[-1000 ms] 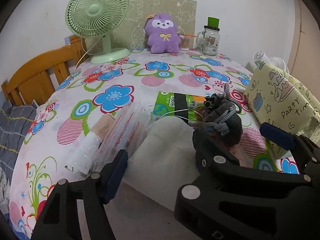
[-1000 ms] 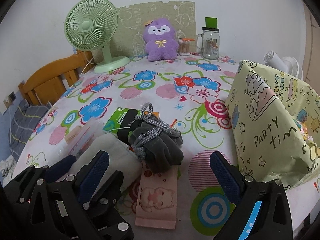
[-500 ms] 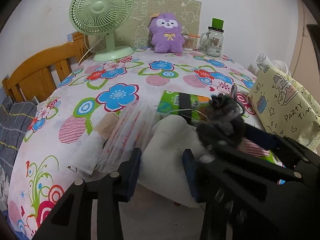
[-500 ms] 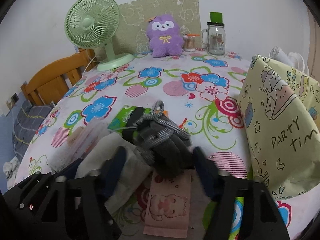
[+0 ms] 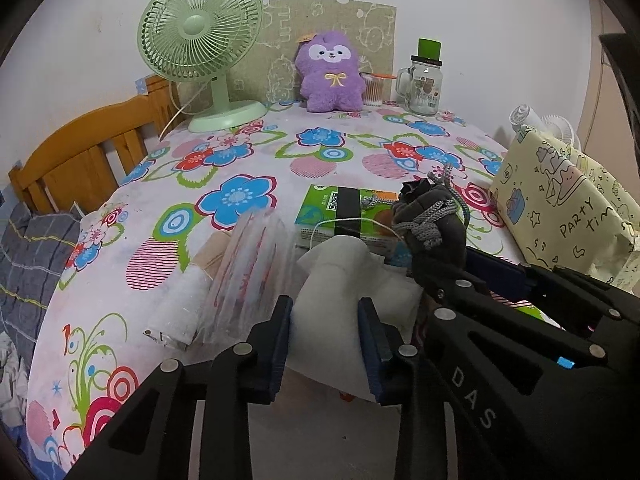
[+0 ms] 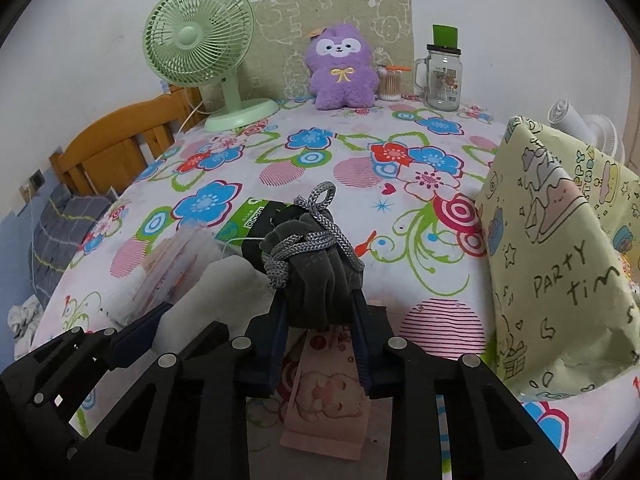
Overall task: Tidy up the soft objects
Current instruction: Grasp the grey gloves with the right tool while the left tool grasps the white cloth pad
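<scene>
My left gripper (image 5: 326,316) is shut on a white soft cloth (image 5: 340,272) at the near edge of the flowered table; the cloth also shows in the right wrist view (image 6: 224,284). My right gripper (image 6: 318,312) is shut on a dark grey drawstring pouch (image 6: 316,264) with a grey cord, held just above a pink towel (image 6: 328,400). The pouch shows in the left wrist view (image 5: 432,220) too, with the right gripper (image 5: 440,276) behind it. A purple plush toy (image 6: 342,70) sits at the far edge.
A green tissue pack (image 5: 348,216) lies behind the cloth. Clear plastic packets (image 5: 244,272) lie to its left. A yellow "party time" paper bag (image 6: 560,272) stands at the right. A green fan (image 6: 200,44), a glass jar (image 6: 442,80) and cotton swabs stand at the back. A wooden chair (image 5: 80,152) is left.
Both grippers went from open to shut: the left closed on the white cloth, the right closed on the grey pouch. Both moved slightly forward.
</scene>
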